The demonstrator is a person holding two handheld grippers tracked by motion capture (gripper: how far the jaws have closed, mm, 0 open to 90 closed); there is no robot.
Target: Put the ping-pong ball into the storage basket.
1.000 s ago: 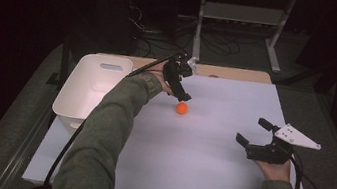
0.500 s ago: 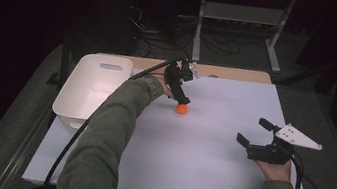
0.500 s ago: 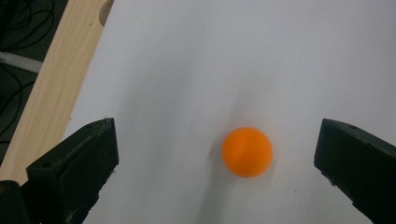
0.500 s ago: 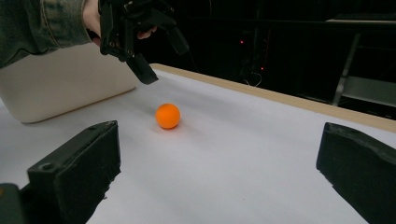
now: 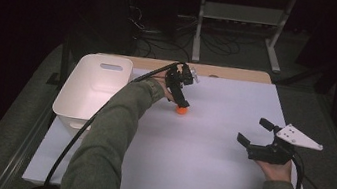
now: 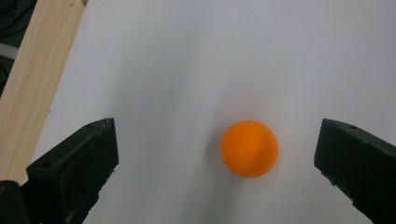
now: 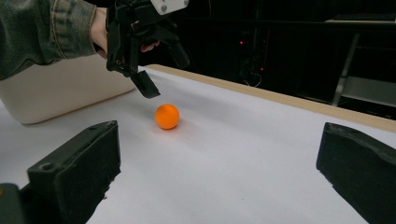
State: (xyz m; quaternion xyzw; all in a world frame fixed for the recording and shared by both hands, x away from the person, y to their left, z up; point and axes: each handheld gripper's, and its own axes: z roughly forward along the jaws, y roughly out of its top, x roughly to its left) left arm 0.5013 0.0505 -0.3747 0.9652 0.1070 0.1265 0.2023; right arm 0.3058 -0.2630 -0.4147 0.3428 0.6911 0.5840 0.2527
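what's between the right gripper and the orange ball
Nothing: only bare white table top lies between the right gripper and the orange ball, seen from the high view.

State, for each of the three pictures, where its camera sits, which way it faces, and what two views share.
High view: above the table, facing forward and down; both forearms, left tool, right tool.
Left gripper view: on the left tool, facing down at the ball; own jaws.
Right gripper view: on the right tool, facing across the table; own jaws, left tool.
Shared: the ball, the bin.

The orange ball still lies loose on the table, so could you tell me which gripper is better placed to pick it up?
Left. The left gripper hangs open just above the orange ball, which lies between its jaws. The right gripper, also open, sits well off to the side.
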